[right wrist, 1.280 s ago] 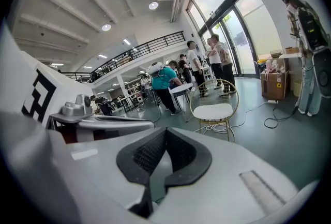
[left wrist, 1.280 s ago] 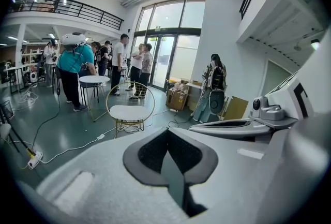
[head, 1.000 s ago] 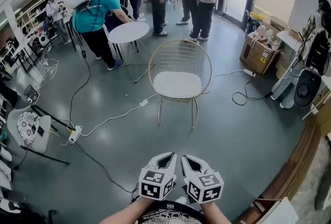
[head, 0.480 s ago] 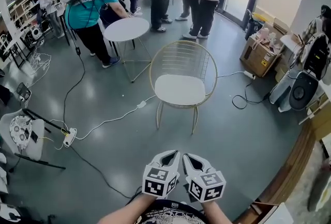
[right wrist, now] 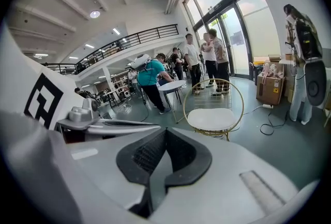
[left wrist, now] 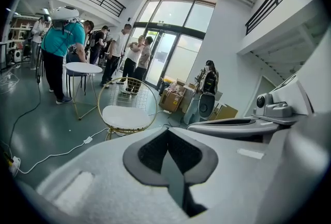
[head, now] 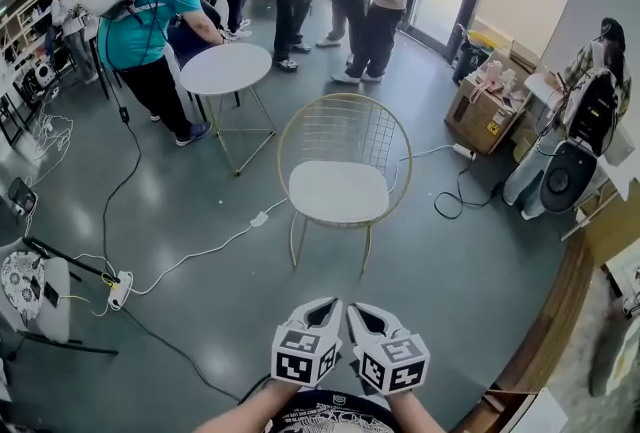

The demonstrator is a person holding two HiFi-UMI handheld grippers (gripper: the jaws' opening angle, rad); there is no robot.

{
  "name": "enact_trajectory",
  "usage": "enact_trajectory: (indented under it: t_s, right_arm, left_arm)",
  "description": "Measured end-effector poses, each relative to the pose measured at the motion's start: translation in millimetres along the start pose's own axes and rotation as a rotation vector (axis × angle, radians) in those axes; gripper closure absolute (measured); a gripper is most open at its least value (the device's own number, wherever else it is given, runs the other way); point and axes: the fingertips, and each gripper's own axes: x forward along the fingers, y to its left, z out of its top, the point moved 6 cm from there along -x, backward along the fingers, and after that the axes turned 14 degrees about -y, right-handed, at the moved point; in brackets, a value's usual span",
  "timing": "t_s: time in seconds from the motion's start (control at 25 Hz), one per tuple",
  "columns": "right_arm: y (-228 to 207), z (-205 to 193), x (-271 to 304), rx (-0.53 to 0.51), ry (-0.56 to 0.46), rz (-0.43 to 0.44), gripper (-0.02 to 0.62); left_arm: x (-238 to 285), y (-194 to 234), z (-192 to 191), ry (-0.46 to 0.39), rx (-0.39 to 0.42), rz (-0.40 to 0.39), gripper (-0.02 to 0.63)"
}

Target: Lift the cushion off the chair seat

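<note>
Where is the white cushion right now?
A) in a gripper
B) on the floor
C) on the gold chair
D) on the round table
C: the cushion lies flat on the seat of the chair.

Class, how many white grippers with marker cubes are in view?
2: left white gripper at the head view's bottom centre, right white gripper beside it. None seems hidden.

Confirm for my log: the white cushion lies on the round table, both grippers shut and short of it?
No: the head view shows the cushion on the chair, not the table. The left gripper and right gripper are shut, short of it.
</note>
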Motion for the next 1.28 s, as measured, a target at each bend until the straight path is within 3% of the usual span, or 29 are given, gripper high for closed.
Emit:
enact_trajectory:
  t_s: [0.6, 0.92, 1.28]
  right_arm:
    - [2.5, 4.4, 38.2, 0.005, -0.019, -0.042, 0.595]
    - [-39.6, 15.1, 60.4, 0.021, -0.024, 0.01, 0.595]
    - [-127.3, 48.0, 95.5, 0.017, 0.022, 0.129, 0.595]
  left_arm:
    - [15.3, 38.9, 8.8, 0.009, -0.003, -0.033, 0.614]
    - [55.8, 39.6, 12.4, 0.012, 0.009, 0.026, 0.614]
    - [142.1, 23.3, 27.5, -0.011, -0.027, 0.138, 0.614]
